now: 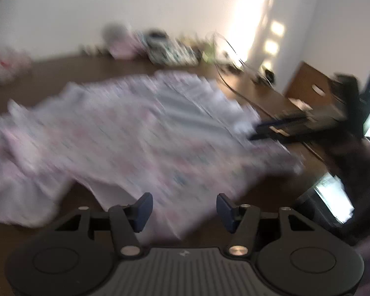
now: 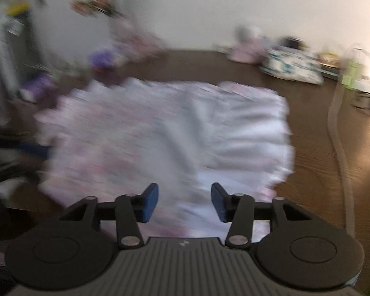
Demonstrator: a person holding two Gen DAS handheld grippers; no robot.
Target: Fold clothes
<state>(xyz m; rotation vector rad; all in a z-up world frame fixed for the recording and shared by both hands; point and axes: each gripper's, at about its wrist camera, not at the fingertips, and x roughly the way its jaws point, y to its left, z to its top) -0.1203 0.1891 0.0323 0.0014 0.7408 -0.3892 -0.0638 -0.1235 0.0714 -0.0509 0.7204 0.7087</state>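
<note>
Both views are blurred. Nearest, the left claw point(image 1: 184, 212) and right claw point(image 2: 184, 202) hang released, nothing between their blue pads, above the near edge of a pale pink-patterned garment point(image 2: 160, 133) spread on the brown tabletop point(image 2: 320, 148). This looks like a pause between folds; next, each claw must pinch an edge. Clutter lines the far wall.

left gripper point(image 1: 184, 212): fingers apart, nothing gripped | right gripper point(image 2: 184, 202): fingers apart, nothing gripped
</note>
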